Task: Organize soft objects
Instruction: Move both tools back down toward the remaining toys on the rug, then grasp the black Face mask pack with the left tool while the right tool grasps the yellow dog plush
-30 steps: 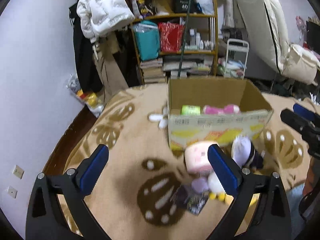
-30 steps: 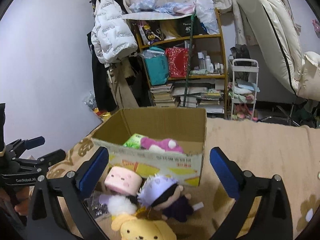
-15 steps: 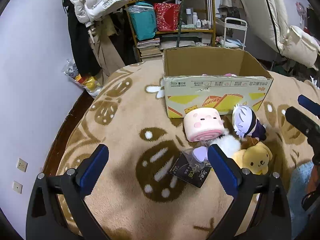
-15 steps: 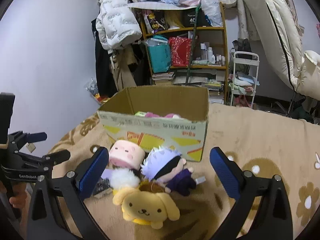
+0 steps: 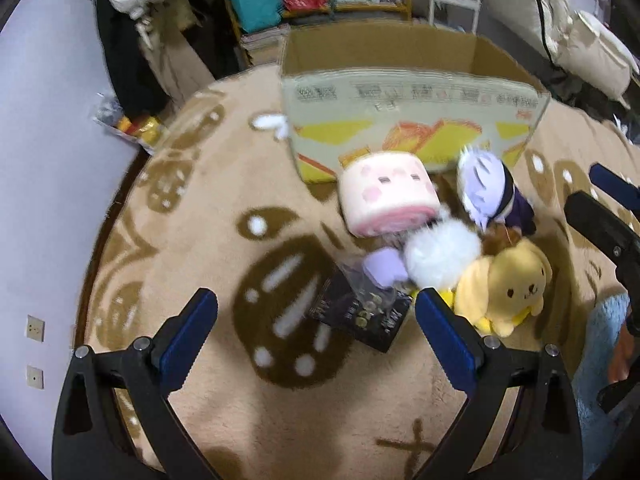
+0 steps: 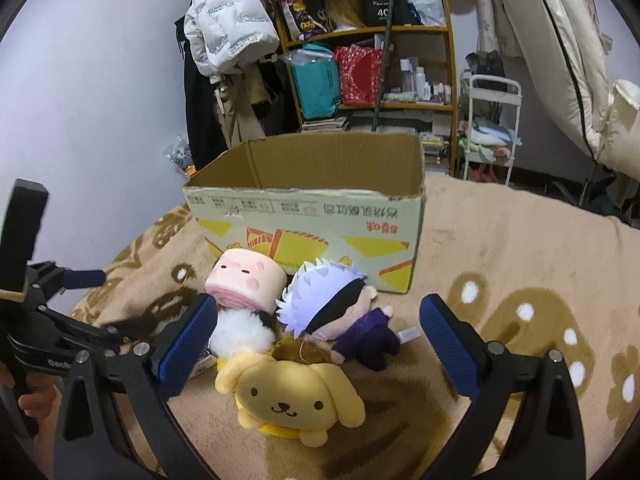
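1. Right wrist view: a yellow dog plush [image 6: 294,398] lies on a tan patterned blanket [image 6: 520,240], just ahead of the right tongs [image 6: 318,340], which stand wide and hold nothing.
2. Touching it behind are a white-haired doll [image 6: 332,304] in dark clothes, a pink roll plush [image 6: 248,282] and a white fluffy toy [image 6: 240,334], all heaped just in front of an open cardboard box [image 6: 312,216].
3. Left wrist view: the left tongs [image 5: 316,324] are also wide and empty, hovering over a dark packet [image 5: 360,316] that lies partly under the heap.
4. Likely step: reaching for a plush to lift into the box (the dog is nearest the right tongs). Closing across its soft head, clear of the doll's legs, should keep neighbours from dragging along.
5. Both tongs crowd the same pile, so a clash looks possible.
6. Beyond the box stand a cluttered shelf [image 6: 372,60] and a hanging white jacket [image 6: 228,28].
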